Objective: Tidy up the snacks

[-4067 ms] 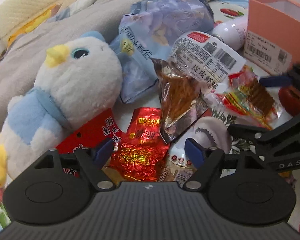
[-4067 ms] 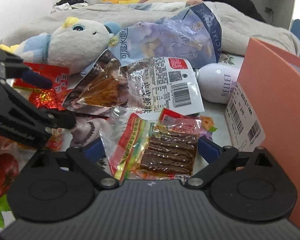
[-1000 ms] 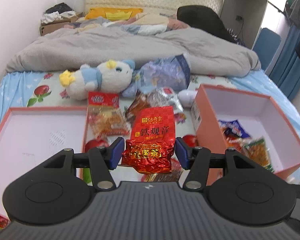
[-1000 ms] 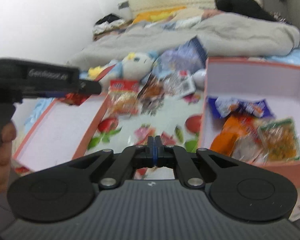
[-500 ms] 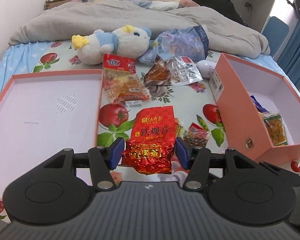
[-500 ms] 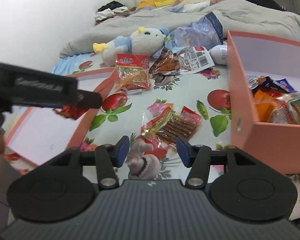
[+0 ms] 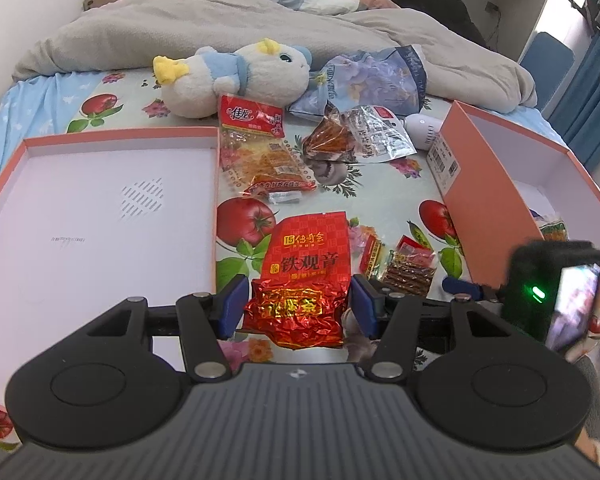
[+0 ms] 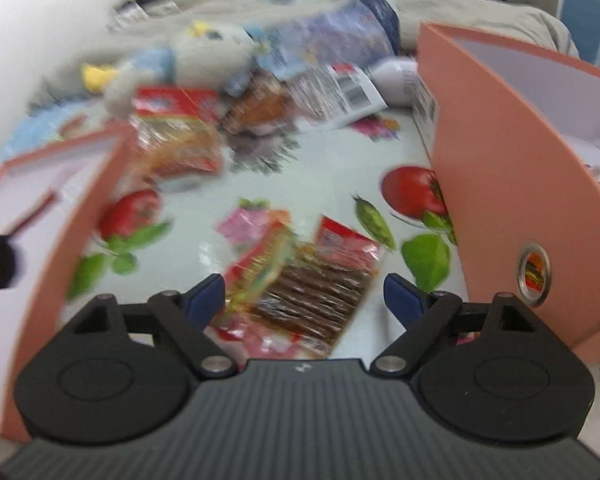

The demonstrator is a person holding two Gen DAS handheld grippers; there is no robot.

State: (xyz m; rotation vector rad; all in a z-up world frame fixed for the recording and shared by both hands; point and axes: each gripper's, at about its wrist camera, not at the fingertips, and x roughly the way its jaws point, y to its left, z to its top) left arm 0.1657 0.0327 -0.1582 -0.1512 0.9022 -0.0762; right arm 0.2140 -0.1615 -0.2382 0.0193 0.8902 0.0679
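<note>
Left gripper (image 7: 297, 306) clamps the red tea packet (image 7: 305, 276) above the bedsheet (image 7: 388, 200); right gripper (image 8: 303, 297) gapes over the brown-stick snack pack (image 8: 312, 300).

Deep box (image 7: 496, 184), then shallow lid (image 7: 100, 208); both pouches look light, crinkly, slippery, best pinched across flat edges.

fruit-print bed sheet (image 7: 384, 208), two pink boxes (image 7: 476, 168), snack packets (image 7: 260, 152), plush toy (image 7: 236, 76), grey duvet (image 7: 204, 28)

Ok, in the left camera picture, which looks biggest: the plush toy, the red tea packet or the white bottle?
1. Plush toy and red tea packet: they look about alike, and the packet is much nearer the camera in the left gripper, so I won't rank them.
2. White bottle: smallest, partly hidden.
</note>
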